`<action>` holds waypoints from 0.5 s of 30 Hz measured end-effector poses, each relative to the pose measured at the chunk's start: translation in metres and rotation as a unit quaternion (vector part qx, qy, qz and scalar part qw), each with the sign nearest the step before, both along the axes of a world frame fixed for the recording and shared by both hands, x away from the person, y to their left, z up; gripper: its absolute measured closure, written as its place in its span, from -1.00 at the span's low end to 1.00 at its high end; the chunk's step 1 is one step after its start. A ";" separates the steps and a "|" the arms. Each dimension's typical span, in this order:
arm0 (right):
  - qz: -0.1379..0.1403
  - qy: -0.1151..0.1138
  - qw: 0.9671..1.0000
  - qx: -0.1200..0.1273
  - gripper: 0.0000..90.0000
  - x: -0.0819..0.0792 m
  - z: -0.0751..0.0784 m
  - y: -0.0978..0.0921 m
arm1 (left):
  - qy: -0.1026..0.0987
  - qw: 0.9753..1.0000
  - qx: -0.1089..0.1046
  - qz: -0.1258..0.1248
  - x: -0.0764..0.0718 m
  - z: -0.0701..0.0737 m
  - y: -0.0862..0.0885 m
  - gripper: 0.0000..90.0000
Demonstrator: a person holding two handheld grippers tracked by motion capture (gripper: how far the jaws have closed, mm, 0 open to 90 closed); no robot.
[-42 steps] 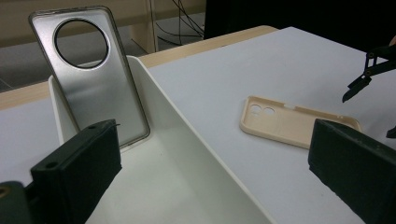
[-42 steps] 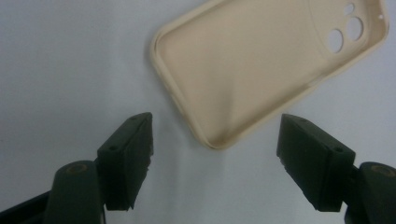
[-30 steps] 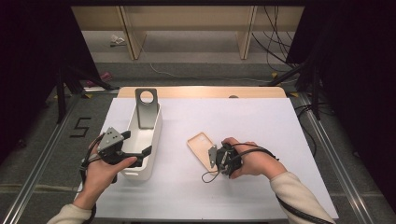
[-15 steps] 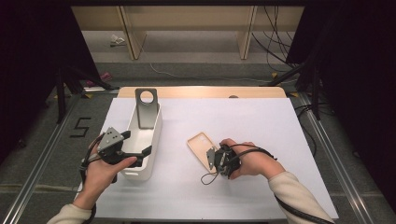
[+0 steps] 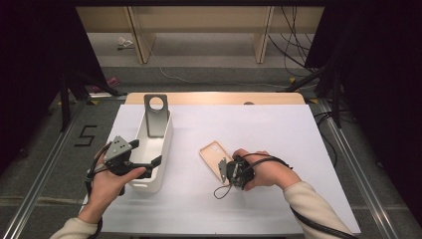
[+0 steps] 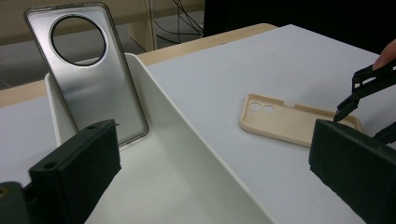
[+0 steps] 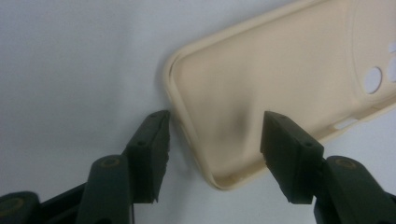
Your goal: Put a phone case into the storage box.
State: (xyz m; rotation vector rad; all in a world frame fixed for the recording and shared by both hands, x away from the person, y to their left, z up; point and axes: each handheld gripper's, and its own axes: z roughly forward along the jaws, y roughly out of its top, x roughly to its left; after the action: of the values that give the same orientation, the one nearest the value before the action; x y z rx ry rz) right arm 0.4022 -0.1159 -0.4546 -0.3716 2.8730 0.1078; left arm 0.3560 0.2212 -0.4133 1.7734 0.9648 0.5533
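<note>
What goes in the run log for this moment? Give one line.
right gripper: open, jaws straddling edge of beige soft phone case | left gripper: open, over white plastic bin | grey metallic phone case: leaning upright in bin

From my remote station I can read one marking: a dark figure "5" (image 5: 85, 135) on the grey floor (image 5: 47, 164) left of the table (image 5: 278, 129), seen in the high view. It stands alone, with no other characters beside it. I find no legible text, brand or label on the beige phone case (image 5: 215, 158), the metallic phone case (image 6: 88, 70), the white bin (image 5: 160, 149) or either gripper view.
</note>
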 end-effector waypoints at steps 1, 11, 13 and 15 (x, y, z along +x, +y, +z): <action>0.003 0.001 1.000 0.000 0.00 0.000 -0.001 0.000 | 0.000 1.000 0.000 0.000 0.000 0.000 0.000 -0.96; 0.030 0.012 0.999 -0.013 0.19 0.000 -0.001 0.003 | 0.000 1.000 0.000 -0.001 0.000 0.000 0.000 -0.97; 0.033 0.013 0.999 -0.013 0.23 0.000 0.000 0.002 | 0.000 1.000 0.000 -0.001 0.000 0.000 0.000 -0.97; 0.039 0.017 0.999 -0.017 0.26 0.001 0.001 0.001 | 0.001 1.000 0.000 -0.002 0.000 -0.001 0.000 -0.97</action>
State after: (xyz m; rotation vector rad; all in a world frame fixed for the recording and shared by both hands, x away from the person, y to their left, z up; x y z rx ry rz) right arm 0.4030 -0.1146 -0.4541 -0.4919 2.8966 0.0787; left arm 0.3560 0.2208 -0.4139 1.7751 0.9628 0.5504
